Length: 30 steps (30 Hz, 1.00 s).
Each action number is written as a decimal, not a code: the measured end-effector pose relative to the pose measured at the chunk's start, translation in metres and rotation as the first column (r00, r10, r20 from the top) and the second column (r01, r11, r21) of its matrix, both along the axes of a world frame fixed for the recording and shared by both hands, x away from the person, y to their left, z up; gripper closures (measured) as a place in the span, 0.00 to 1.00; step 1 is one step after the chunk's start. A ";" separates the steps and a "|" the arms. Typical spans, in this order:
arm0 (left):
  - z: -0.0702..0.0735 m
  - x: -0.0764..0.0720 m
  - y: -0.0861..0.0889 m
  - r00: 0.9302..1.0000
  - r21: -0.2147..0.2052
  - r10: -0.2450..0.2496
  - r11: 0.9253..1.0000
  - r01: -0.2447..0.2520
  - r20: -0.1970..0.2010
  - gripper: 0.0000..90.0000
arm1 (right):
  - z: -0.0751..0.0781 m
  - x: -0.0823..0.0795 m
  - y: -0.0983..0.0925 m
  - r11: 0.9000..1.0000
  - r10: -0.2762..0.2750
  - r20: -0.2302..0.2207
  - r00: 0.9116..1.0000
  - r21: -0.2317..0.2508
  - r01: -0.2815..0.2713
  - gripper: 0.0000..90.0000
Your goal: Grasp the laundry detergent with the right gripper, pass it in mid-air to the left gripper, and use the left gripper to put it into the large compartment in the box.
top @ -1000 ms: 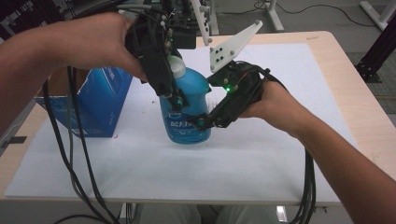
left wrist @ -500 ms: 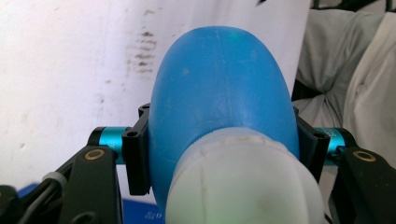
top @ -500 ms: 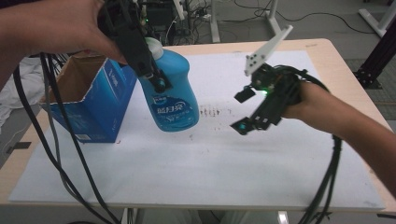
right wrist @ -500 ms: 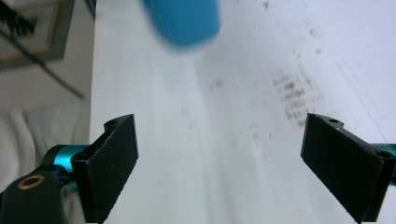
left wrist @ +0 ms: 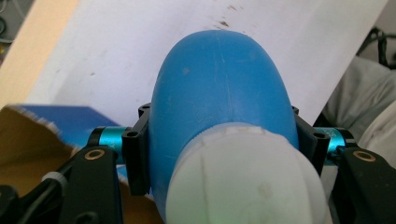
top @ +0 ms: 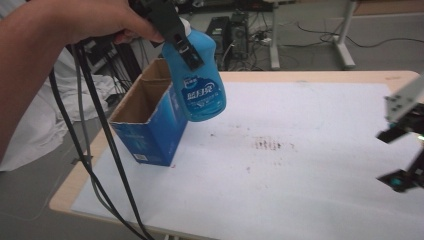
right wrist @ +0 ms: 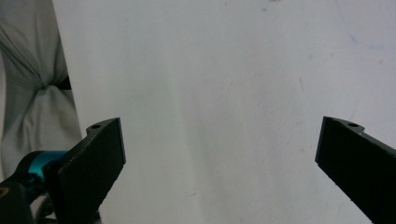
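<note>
My left forearm enters from upper left of high view, hand raised, left tongs [top: 186, 42] angled down-right, jaws clamped. Right tongs [top: 405, 150] at right edge of frame, jaws just opening, wide apart, nothing between.

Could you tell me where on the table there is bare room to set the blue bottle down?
The widest free patch is the white sheet between the open blue box and the right gripper, marked with small stains mid-table. The near strip in front of the box is bare too. It is crowded at the left, where the left gripper holds the blue bottle beside the box.
</note>
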<state>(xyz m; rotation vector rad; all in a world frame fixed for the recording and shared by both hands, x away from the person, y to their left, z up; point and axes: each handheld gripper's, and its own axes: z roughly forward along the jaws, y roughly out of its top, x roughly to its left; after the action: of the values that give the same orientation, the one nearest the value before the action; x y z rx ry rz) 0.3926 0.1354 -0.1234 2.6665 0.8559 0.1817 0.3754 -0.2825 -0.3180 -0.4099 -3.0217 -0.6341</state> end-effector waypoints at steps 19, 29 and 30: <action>0.020 -0.006 0.103 0.959 -0.063 0.278 0.959 -0.275 0.051 0.42 | 0.002 -0.003 -0.016 0.996 -0.056 0.051 0.997 -0.059 0.059 0.01; 0.008 -0.007 0.127 0.972 -0.058 0.230 0.972 -0.227 0.047 0.42 | 0.003 -0.003 -0.010 0.998 -0.055 0.045 0.997 -0.037 0.057 0.01; 0.007 -0.006 0.128 0.973 -0.054 0.226 0.973 -0.223 0.047 0.42 | 0.003 -0.003 -0.010 0.998 -0.058 0.044 0.997 -0.037 0.060 0.01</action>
<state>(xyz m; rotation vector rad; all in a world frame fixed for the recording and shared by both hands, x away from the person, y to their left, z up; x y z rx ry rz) 0.3865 0.2632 -0.1165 2.5045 1.1297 0.2800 0.3724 -0.2929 -0.3150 -0.4957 -3.0769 -0.5965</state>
